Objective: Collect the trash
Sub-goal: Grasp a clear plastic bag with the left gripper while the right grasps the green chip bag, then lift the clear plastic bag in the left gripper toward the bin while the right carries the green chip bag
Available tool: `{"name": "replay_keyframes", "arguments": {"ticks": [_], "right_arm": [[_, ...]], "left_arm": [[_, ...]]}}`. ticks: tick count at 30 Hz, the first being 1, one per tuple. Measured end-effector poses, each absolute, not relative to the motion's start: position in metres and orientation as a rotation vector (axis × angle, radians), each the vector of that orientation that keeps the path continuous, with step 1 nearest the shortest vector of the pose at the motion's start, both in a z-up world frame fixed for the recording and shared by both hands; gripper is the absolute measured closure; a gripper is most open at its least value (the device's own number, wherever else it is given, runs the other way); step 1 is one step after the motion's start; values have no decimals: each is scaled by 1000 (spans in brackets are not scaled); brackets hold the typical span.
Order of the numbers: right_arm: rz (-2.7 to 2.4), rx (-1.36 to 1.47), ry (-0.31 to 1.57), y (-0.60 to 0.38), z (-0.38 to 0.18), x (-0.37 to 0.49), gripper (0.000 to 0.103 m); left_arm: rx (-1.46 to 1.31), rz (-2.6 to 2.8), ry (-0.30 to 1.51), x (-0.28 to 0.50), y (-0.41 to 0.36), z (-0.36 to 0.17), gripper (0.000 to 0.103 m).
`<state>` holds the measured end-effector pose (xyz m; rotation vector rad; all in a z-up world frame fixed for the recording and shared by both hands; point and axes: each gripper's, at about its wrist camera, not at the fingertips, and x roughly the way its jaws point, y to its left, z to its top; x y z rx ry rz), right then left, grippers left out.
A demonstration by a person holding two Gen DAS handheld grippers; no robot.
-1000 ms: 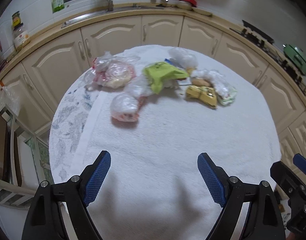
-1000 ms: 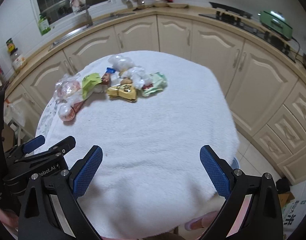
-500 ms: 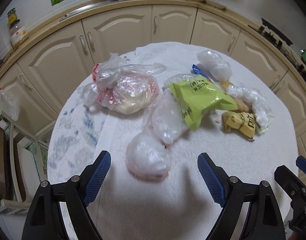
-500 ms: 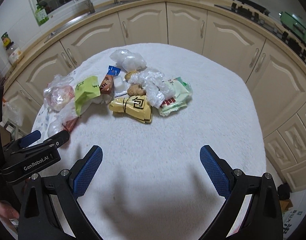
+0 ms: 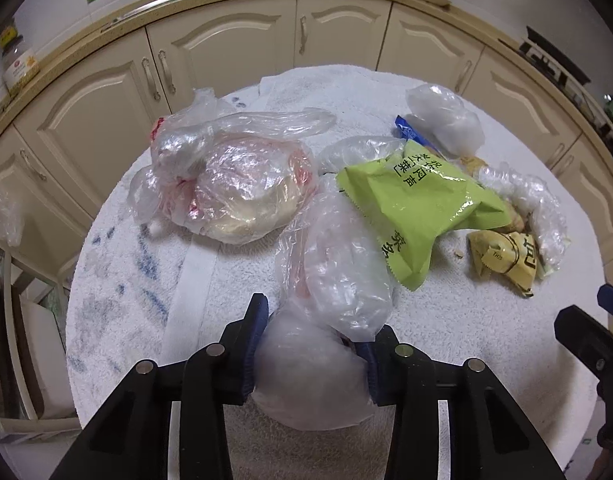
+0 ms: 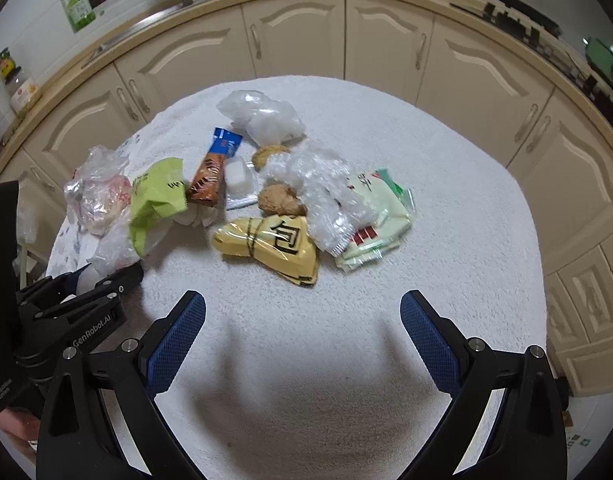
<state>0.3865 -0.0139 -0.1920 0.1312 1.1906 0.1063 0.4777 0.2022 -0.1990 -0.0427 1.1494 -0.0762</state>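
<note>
Surface: counter [image 6: 386,320] draped in a white towel, cream cupboards [image 6: 298,36] behind it.
Left gripper [image 5: 312,344]: jaws have just been closing and are now clamped on a small clear plastic bundle [image 5: 310,384], blue pads pressing into both of its sides; the bundle sits at the near edge of the pile, resting on the towel.
Right gripper [image 6: 302,328]: jaws wide apart, nothing between them, hanging over bare towel just short of the pile.
Left gripper, seen from the right wrist view: its black body shows at the left edge, beside the crumpled plastic.
Item, large clear bag [image 5: 234,184]: knotted, pink and pale contents, far left of the pile.
Item, second clear bag [image 5: 338,264]: crumpled, lying just beyond the clamped bundle and touching it.
Item, green snack packet [image 5: 418,208]: torn open, overlapping the second clear bag.
Item, yellow packet [image 6: 270,244]: black printed characters, at the near side of the pile, closest to the right gripper.
Item, pale green packet [image 6: 378,216]: right end of the pile, partly under a clear wrapper [image 6: 326,196].
Item, brown and blue wrapper [image 6: 210,172]: between the green snack packet and the clear wrapper.
Item, white crumpled bag [image 6: 262,116]: far side of the pile.
Item, two brown lumps [image 6: 278,200]: among the wrappers, kind unclear.
</note>
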Motion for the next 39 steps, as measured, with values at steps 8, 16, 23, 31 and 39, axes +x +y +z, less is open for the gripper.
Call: {"name": "replay_keyframes", "arguments": {"ticks": [8, 16, 23, 31, 39], "right_arm": [[229, 96, 1174, 29, -176, 417, 4], [324, 68, 1245, 83, -202, 452, 4], [357, 151, 1333, 90, -228, 461, 59], [364, 238, 1297, 65, -217, 443, 89], [374, 262, 1258, 49, -197, 420, 89]], "left_arm": [[-156, -53, 1138, 474, 231, -204, 66], [-211, -88, 1123, 482, 241, -206, 66], [-221, -97, 1112, 471, 247, -204, 66], [-188, -76, 1112, 468, 238, -200, 67], [-165, -75, 1105, 460, 229, -191, 67]]}}
